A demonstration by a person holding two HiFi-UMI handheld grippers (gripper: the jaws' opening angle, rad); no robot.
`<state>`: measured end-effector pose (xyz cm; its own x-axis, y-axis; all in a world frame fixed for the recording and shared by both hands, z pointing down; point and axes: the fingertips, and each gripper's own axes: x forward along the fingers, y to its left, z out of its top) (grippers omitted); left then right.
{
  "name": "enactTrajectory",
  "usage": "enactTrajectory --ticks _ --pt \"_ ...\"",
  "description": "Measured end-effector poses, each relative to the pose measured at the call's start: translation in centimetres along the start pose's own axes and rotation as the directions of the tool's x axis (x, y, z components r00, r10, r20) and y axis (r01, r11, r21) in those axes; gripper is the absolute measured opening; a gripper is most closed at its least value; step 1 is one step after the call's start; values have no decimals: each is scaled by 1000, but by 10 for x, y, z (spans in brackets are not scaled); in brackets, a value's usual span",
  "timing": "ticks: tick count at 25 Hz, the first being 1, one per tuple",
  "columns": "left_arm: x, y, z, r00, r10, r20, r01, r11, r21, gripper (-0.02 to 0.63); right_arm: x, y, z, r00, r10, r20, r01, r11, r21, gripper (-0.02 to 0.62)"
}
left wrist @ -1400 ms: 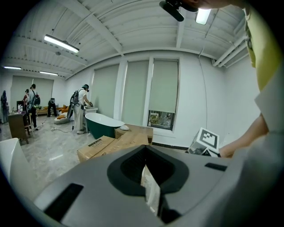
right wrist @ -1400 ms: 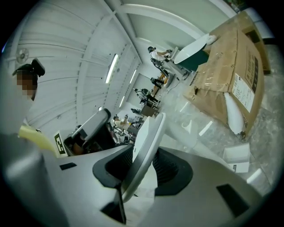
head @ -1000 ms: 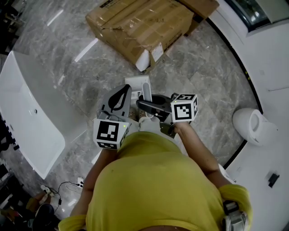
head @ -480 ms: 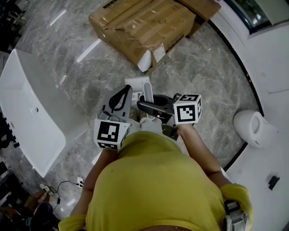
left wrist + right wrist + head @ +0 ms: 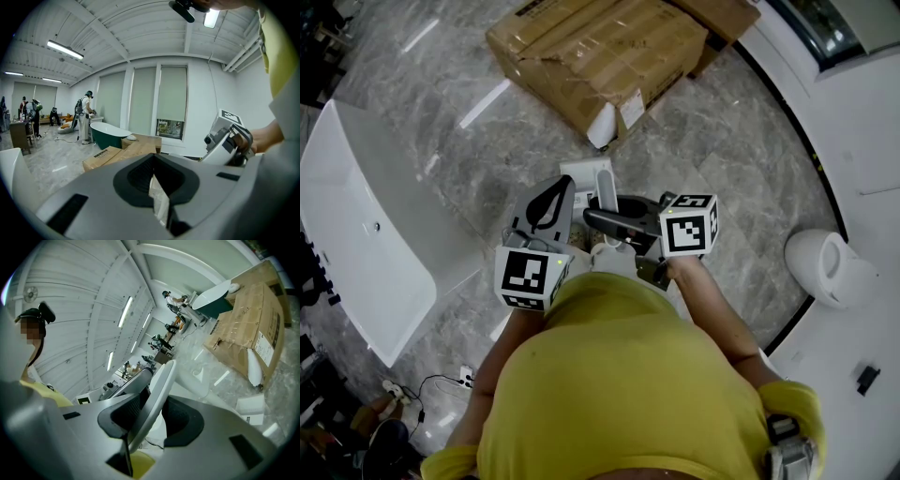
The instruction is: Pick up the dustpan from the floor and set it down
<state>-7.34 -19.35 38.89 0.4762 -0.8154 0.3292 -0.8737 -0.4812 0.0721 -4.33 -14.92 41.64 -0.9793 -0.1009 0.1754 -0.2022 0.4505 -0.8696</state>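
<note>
Up before the person, the white plastic dustpan (image 5: 605,192) is clamped by its slim handle in the right gripper (image 5: 602,217). At its nine o'clock, the left gripper (image 5: 562,192) has its jaws nearly together; whether it grips anything, I cannot tell. Pinched at one point, the pan could pivot and slip while being lowered, or clip the brown cardboard box (image 5: 591,52) at twelve o'clock.

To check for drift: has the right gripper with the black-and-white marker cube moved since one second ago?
No. The right gripper, shut on the white plastic dustpan, keeps its gap to the brown cardboard box; the camera alone shifted.

The dustpan (image 5: 605,190) is mostly hidden beneath the right tool (image 5: 596,217).
</note>
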Motion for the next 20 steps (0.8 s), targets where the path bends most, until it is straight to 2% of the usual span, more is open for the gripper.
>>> enactTrajectory --ticks 9,20 --pt "0 3 -3 1000 4 -15 -4 1000 -3 3 6 -21 -6 999 -39 -20 39 999 5 156" --pt "7 12 -7 999 11 -34 -12 1000 -10 3 24 -88 -19 994 -99 -52 99 995 13 155"
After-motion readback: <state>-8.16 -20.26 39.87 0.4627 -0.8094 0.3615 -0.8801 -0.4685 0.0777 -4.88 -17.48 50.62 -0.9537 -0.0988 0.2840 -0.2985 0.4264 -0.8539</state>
